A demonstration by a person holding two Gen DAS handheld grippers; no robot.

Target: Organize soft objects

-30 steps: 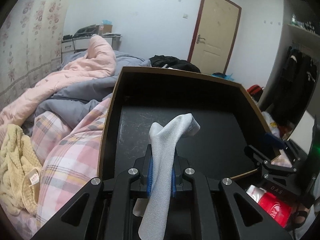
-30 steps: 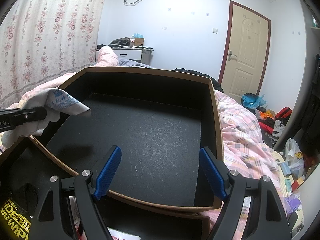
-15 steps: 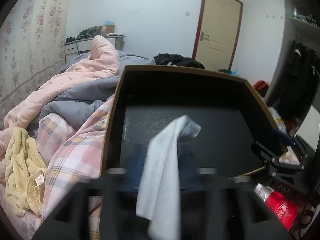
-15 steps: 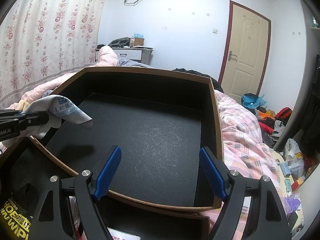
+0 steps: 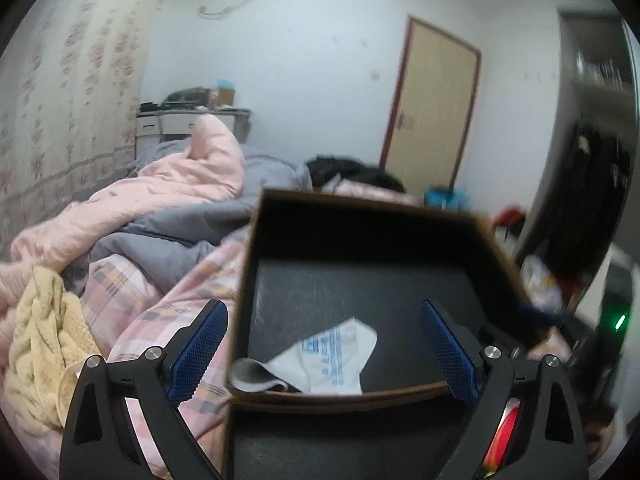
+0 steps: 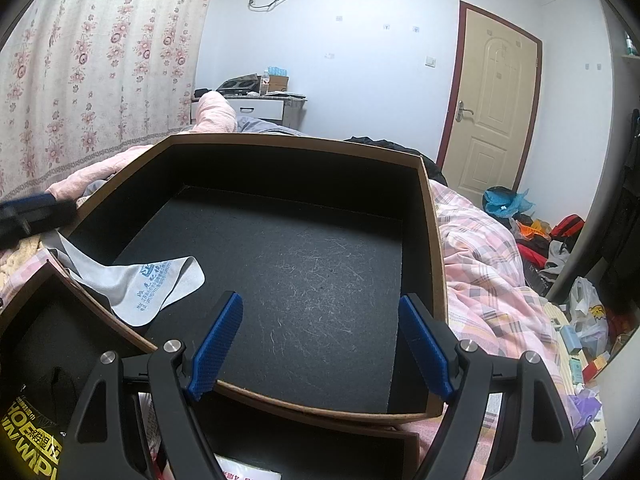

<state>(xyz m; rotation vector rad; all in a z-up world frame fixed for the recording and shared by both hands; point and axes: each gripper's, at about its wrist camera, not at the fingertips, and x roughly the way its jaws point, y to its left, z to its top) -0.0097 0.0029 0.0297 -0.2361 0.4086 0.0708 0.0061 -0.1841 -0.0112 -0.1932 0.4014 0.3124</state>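
Observation:
A light grey cloth with blue print (image 5: 324,360) lies in the near corner of a black open box with brown edges (image 5: 360,204), draped partly over its rim. In the right wrist view the cloth (image 6: 148,280) lies at the box's left side (image 6: 296,148). My left gripper (image 5: 326,348) is open and empty, just above and behind the cloth. My right gripper (image 6: 320,348) is open and empty over the box's near edge. A blurred fingertip (image 6: 36,210) of the left gripper shows at the far left.
The box sits on a bed with a pink plaid sheet (image 6: 488,264). A yellow knitted item (image 5: 36,356) lies left of the box, with pink and grey duvets (image 5: 172,196) behind. A second black box (image 6: 52,332) is at near left. Clutter covers the floor (image 6: 560,248) at right.
My left gripper opened and let go of the grey cloth, which dropped into the box's corner. The left gripper then pulled back. The right gripper has not moved.

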